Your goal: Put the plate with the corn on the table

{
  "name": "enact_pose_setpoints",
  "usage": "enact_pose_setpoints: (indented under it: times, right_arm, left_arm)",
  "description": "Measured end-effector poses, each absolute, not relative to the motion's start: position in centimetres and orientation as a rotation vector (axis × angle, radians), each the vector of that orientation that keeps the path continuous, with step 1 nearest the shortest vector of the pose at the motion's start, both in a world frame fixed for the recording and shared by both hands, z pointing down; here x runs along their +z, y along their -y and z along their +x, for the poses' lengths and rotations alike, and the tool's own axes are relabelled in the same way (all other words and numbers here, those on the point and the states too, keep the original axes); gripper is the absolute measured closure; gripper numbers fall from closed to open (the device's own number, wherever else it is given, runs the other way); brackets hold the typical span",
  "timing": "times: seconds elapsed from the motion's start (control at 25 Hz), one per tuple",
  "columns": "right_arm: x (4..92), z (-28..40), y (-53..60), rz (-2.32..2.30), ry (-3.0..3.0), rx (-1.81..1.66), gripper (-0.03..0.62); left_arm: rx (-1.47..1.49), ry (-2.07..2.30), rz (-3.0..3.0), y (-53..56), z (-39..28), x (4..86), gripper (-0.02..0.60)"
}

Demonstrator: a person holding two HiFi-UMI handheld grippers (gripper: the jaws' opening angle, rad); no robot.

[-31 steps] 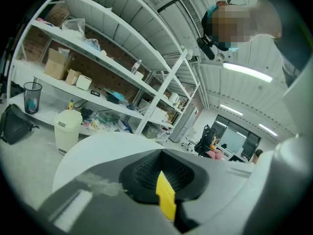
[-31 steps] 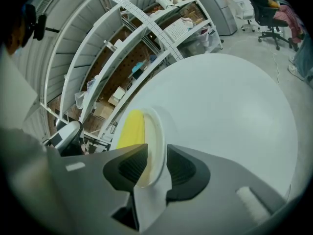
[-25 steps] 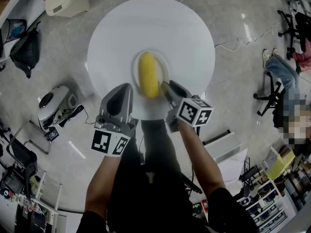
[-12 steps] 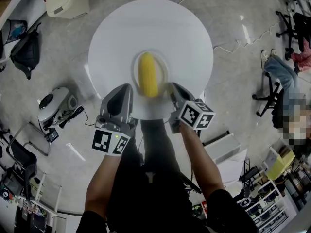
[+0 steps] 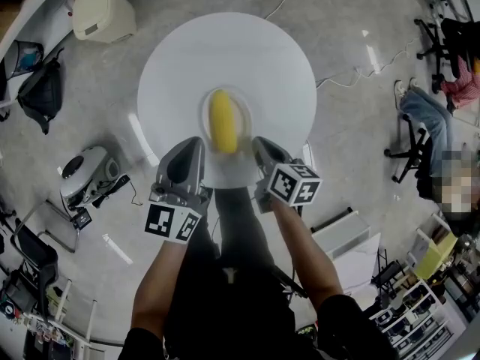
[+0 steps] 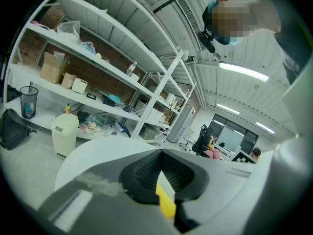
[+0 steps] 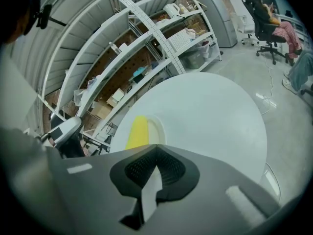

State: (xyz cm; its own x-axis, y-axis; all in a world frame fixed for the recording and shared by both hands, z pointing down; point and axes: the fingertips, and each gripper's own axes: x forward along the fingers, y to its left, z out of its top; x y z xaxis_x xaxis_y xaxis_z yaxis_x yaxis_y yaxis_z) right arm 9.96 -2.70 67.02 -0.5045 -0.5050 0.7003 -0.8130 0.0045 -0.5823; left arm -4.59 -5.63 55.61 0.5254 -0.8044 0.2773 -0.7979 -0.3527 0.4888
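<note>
A yellow corn cob lies on a small white plate, which rests flat on the round white table near its front edge. My right gripper is just off the plate's near right rim. Its jaws have just been closing and are now shut, with nothing between them. In the right gripper view the corn and plate lie just beyond the shut right gripper. My left gripper hovers at the near left rim, jaws together; the left gripper shows only a narrow slit.
A cream bin, a black bag and a grey floor machine stand left of the table. An office chair and a cable lie on the right. Shelving runs behind the table.
The right gripper's jaws went from wide open at the plate's rim to shut, and it drew back a little from the plate. The left gripper stayed where it was.
</note>
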Motion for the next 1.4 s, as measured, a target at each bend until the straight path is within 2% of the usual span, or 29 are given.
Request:
enact_pose_setpoints:
  times: [0.64,1.4]
  right_arm:
    - [59.5,9.1,2.6,1.440,2.055,1.400,0.585]
    - [48.9,7.0,3.1,1.498,2.213,1.228,0.585]
  left_arm:
    - [0.010,1.354,2.222,4.4,-5.3,49.7,0.578]
    - [-0.106,1.363,2.351,3.3,-4.5,40.5,0.578]
